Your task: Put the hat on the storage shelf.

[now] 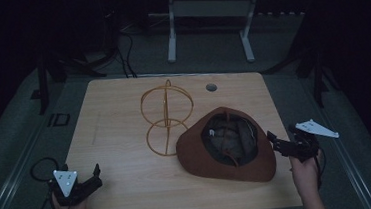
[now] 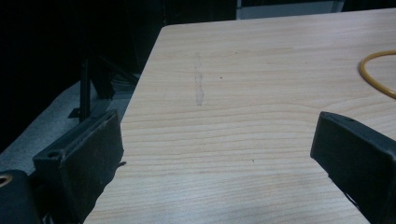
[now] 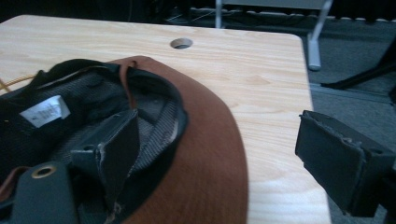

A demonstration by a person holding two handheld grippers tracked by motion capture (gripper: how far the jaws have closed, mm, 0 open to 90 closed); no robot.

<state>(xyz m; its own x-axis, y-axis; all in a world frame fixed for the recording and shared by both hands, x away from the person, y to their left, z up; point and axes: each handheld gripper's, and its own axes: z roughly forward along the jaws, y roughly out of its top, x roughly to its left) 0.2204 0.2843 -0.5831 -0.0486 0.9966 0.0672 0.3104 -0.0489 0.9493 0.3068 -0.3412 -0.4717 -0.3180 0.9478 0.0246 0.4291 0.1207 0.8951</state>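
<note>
From the high view we look down on a wooden table [image 1: 130, 189] with a brown hat [image 1: 227, 154] lying upside down at the near right, its dark lining and a white label showing. Just left of it and a little farther off stands a yellow wire stand [image 1: 167, 116], its lower ring close to the hat's brim. A small round hole [image 1: 211, 87] sits in the far part of the tabletop. Beyond the table we see a white frame [image 1: 207, 22] on the dark floor. The left gripper [image 1: 95, 178] rests at the near left corner, well apart from the hat. The right gripper [image 1: 273, 140] hovers just beside the hat's right brim.

Over to the left gripper view: the left gripper [image 2: 215, 154] has its jaws spread wide over bare wood, nothing between them, and a curve of the wire stand [image 2: 376, 77] peeks in at the far right.

Now the right gripper view: the right gripper [image 3: 210, 144] is wide open, its jaws straddling the hat's [image 3: 210, 154] brim, the left jaw over the lining, the right jaw over the table's [image 3: 261, 93] right edge.
</note>
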